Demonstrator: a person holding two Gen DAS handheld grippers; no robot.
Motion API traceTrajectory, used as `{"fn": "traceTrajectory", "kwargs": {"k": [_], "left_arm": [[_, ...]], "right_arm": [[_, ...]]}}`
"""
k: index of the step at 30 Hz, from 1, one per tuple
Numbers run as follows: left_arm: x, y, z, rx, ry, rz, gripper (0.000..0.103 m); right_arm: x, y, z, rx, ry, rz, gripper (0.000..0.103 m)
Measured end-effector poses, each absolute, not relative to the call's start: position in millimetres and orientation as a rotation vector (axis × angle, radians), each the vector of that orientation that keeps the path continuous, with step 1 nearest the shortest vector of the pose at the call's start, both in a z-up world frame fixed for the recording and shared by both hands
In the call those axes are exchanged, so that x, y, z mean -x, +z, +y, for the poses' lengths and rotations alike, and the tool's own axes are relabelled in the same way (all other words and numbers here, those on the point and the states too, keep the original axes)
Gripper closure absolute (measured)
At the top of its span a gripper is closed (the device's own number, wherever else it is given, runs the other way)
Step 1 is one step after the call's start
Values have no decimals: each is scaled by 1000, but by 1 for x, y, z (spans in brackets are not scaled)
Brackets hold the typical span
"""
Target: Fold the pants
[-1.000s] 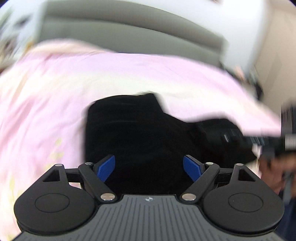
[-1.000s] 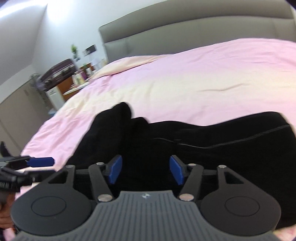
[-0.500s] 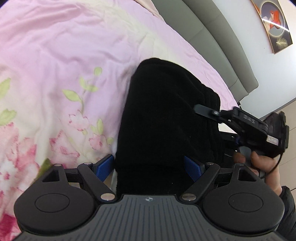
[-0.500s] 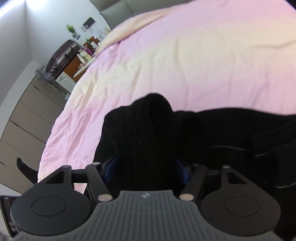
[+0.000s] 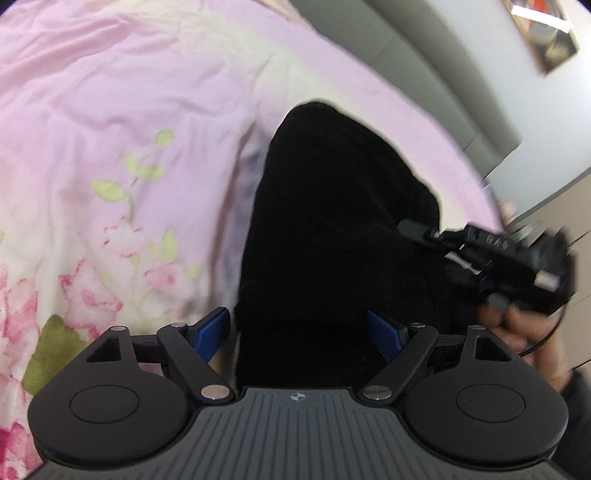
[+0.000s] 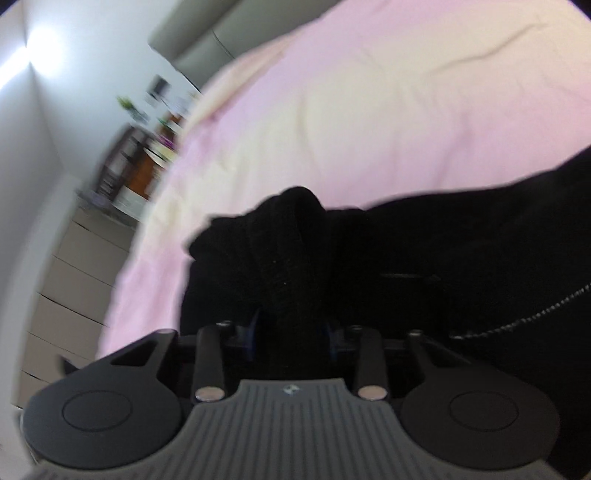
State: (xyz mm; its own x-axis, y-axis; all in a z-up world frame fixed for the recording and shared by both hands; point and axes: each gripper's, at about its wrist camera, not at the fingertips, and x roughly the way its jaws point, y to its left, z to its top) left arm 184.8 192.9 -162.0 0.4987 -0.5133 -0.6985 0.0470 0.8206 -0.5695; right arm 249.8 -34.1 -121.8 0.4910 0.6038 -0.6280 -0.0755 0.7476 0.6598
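Note:
The black pants (image 5: 332,229) lie on a pink floral bedspread (image 5: 110,147). My left gripper (image 5: 299,332) is open, its blue pads on either side of the near end of the pants. My right gripper (image 6: 291,332) is shut on a bunched fold of the black pants (image 6: 291,258). The right gripper also shows in the left wrist view (image 5: 498,258), at the right side of the pants, held by a hand.
A grey headboard (image 5: 424,74) runs along the far side of the bed. A framed picture (image 5: 546,33) hangs on the wall. Beside the bed stand a cluttered dresser (image 6: 140,162) and grey cabinets (image 6: 74,266).
My right gripper has closed on the fold of pants it had straddled. My left gripper stays open around the pants' end; both views have tilted and shifted.

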Motion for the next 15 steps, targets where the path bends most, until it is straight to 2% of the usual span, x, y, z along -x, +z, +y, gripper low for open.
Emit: {"fn": "traceTrajectory", "kwargs": {"k": [2, 3, 4, 8, 11, 15], "left_arm": [[-182, -167, 193, 531, -342, 999, 7], [-182, -166, 194, 535, -342, 1000, 7], [-182, -165, 194, 528, -341, 1002, 7], [-182, -160, 190, 485, -331, 995, 8], [-183, -162, 189, 494, -323, 992, 7], [-185, -159, 185, 483, -308, 996, 7]], "right_arm": [[-248, -117, -30, -555, 442, 961, 65], [-245, -110, -29, -533, 427, 955, 57], [-241, -101, -27, -493, 414, 944, 55], [-202, -61, -17, -213, 324, 775, 54], [-167, -40, -8, -107, 382, 622, 55], [-154, -59, 18, 5, 448, 690, 59]]}}
